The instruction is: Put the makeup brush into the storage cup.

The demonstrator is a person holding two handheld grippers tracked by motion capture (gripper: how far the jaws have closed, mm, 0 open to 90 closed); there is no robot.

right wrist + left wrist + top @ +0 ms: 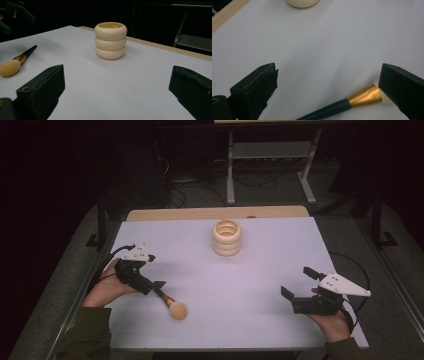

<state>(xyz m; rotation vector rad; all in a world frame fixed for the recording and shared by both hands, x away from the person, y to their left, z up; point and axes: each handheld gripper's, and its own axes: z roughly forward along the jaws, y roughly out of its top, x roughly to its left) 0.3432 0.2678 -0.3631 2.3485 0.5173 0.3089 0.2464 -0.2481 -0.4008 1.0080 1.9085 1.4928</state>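
The makeup brush (pixel 170 304) lies on the white table (pixel 260 270) well in front of the ringed cream holder (pixel 226 238) (left gripper (pixel 156 289) over its handle, jaws wide), while the right gripper (pixel 295 282), also wide, holds nothing.

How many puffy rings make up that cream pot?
3. They form the cream pot at the far middle of the table: one sits on the table, one in the middle, one on top forming the open rim. Nothing seems to hide more.

The white bench (pixel 260 285) is evenly lit while the room behind it is dark. Shadows are soft, and the brush head (pixel 177 310) looks slightly blurred.
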